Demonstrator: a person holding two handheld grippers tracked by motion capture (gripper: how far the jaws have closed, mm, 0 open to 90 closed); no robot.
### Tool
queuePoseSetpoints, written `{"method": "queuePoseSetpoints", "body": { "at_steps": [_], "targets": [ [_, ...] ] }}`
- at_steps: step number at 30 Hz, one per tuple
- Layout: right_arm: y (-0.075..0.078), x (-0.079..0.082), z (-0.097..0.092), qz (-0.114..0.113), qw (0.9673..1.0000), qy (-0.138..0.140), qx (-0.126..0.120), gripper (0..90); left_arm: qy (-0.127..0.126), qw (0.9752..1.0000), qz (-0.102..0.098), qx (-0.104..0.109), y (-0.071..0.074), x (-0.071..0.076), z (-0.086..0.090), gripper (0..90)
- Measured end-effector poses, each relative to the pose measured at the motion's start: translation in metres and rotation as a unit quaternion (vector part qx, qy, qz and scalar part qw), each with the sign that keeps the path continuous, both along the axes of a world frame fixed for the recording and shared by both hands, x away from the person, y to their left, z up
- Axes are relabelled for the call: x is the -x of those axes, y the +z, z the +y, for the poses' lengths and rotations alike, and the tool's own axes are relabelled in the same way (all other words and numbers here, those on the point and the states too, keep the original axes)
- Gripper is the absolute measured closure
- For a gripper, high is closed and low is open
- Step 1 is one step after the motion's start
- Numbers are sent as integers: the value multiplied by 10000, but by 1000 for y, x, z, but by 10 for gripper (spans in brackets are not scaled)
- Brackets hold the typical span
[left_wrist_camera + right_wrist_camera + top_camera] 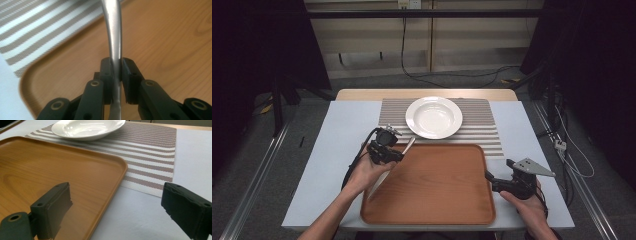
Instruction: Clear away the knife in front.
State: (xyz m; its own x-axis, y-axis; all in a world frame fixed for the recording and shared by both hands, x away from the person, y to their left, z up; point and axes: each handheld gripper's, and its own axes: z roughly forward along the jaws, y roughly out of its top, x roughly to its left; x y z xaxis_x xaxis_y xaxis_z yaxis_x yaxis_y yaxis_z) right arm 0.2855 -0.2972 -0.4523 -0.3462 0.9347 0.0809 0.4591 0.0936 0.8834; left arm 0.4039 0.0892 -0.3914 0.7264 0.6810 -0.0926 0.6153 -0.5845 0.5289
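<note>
Wooden tray (437,185) bare; plate (434,117) seemingly empty; knife (113,30) gripped above tray.

You have one wooden tray (437,190), one white plate (434,117) and one striped placemat (482,120) in front of you. There is one piece of metal cutlery (113,30), clamped between the jaws of your left gripper (116,72). You hold two grippers in all; the right gripper (116,205) has the tray's corner between its parted jaws.
</note>
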Motion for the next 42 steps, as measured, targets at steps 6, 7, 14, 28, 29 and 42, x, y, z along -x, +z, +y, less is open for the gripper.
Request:
{"method": "queuePoseSetpoints", "body": {
  "at_steps": [6, 7, 14, 28, 29, 42],
  "targets": [
    [0, 0, 1, 1, 10000, 62, 18, 87, -27, 9998, 167, -137, -14, 0, -4, 799],
    [-1, 0, 0, 4, 10000, 62, 10, 87, -22, 9997, 183, -162, -16, 0, -4, 799],
    [0, 0, 1, 8, 10000, 64, 18, 87, 40, 9992, 318, -254, -27, 1, -7, 799],
    [0, 1, 0, -5, 10000, 54, 28, 87, 199, 9985, 415, -288, -38, 13, 1, 798],
    [0, 1, 0, -4, 10000, 51, 30, 87, 178, 9985, 411, -323, -38, 12, 2, 798],
    [1, 2, 1, -35, 10000, 67, 56, 87, 406, 9983, 405, -82, -41, 17, 9, 793]
  ]
}}
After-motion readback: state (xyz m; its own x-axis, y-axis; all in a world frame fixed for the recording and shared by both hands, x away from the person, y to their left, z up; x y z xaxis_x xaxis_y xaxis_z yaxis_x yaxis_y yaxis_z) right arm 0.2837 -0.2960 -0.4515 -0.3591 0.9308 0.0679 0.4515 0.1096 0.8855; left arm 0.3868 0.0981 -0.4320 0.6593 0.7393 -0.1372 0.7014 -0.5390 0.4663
